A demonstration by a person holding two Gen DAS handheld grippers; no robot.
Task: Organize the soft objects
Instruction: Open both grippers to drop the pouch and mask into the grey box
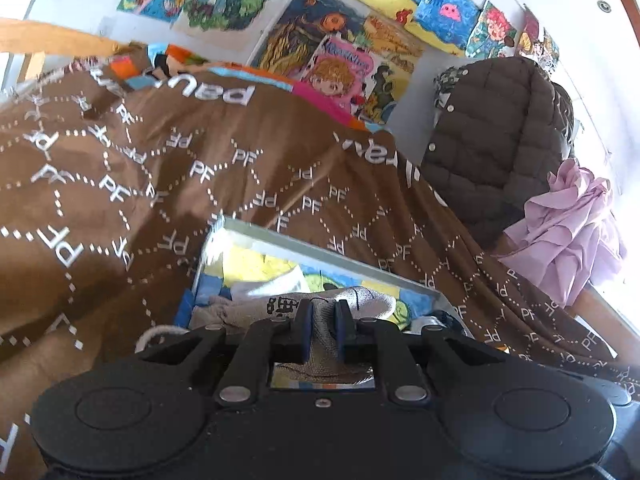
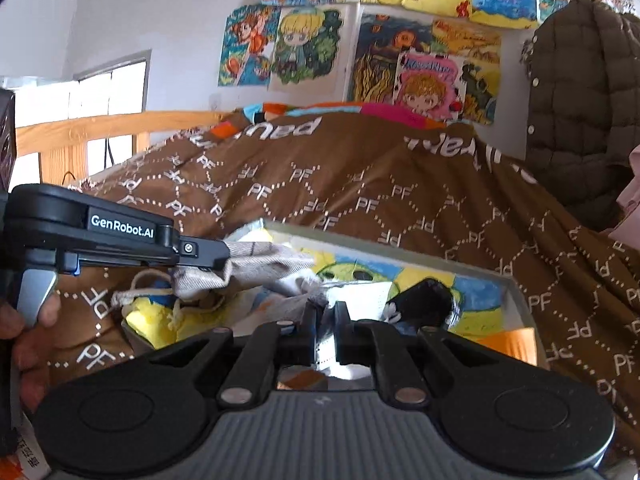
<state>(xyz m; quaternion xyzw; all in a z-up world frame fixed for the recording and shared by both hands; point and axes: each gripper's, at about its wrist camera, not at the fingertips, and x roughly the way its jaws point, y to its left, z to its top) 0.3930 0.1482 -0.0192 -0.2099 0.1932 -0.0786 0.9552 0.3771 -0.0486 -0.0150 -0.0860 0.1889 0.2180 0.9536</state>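
Observation:
My left gripper [image 1: 323,330] is shut on a grey-beige drawstring cloth bag [image 1: 352,300] and holds it over an open grey box [image 1: 328,246] lying on the brown PF-patterned blanket [image 1: 160,176]. In the right wrist view the left gripper [image 2: 218,258] comes in from the left, pinching the same bag [image 2: 264,266] above the box [image 2: 516,292]. My right gripper [image 2: 325,330] is shut on a thin white piece with printed edge [image 2: 325,350], low over the box. A black soft item [image 2: 424,300] and a yellow soft item [image 2: 160,320] lie by the box.
The box floor has a colourful drawing [image 2: 472,312]. A brown quilted jacket [image 1: 492,136] and a pink ruffled cloth [image 1: 568,236] hang at the right. A wooden bed rail [image 2: 100,128] runs behind the blanket. Drawings [image 2: 304,44] cover the wall.

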